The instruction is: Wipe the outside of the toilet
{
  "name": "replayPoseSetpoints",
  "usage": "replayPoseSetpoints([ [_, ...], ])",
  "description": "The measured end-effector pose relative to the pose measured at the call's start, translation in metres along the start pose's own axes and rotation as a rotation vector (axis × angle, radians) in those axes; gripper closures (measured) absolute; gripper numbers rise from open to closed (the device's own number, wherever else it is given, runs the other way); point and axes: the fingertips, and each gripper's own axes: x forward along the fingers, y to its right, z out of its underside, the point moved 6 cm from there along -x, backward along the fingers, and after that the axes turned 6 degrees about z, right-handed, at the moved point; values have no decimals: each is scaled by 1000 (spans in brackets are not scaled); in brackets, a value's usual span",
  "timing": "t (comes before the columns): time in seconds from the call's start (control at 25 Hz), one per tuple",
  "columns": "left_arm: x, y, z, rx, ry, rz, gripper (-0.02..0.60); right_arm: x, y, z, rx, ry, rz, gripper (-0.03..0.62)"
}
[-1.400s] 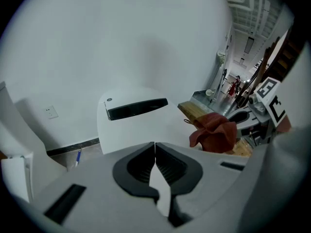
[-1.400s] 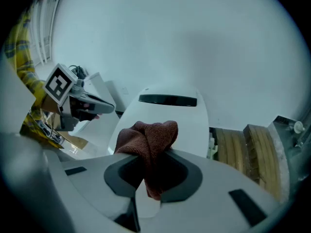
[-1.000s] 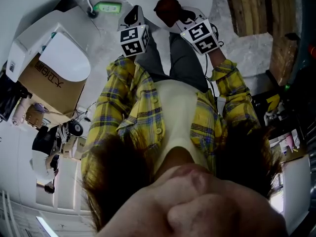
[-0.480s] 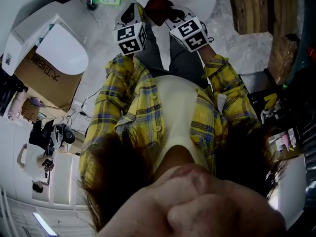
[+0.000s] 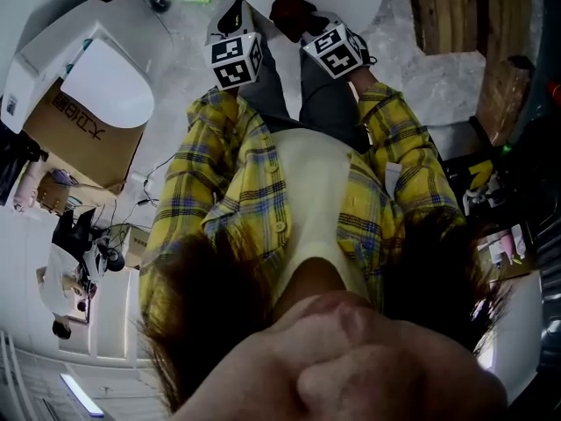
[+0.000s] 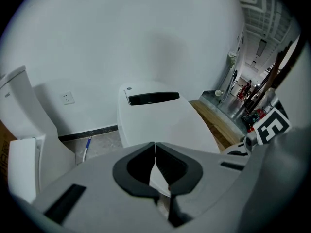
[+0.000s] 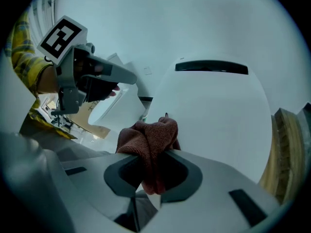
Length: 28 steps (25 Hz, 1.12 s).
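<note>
- While the right gripper (image 7: 154, 165) was clamped on a red-brown cloth (image 7: 149, 139), the wad stood at the near rim of the toilet (image 7: 216, 115); whether it touched the lid I could not tell.
- The left gripper (image 6: 155, 160), to its left, had its jaws together with nothing between them, and hung idle over the same near edge.
- Judging by this, the wiping was at or near its start: cloth in hand and brought to the near end of the lid.
- Seemingly left to do: the lid's far stretch up to the dark panel (image 7: 211, 67), the sides and the base; no streaks showed on the white surface.
</note>
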Motion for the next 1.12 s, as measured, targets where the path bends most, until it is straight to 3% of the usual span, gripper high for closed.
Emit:
replayPoseSetpoints([
  [0.56, 21, 23, -6, 44, -33, 41, 572, -17, 41, 48, -50, -70, 86, 514],
  [1.12, 45, 54, -10, 107, -71, 91, 571, -37, 116, 76, -5, -72, 240, 514],
])
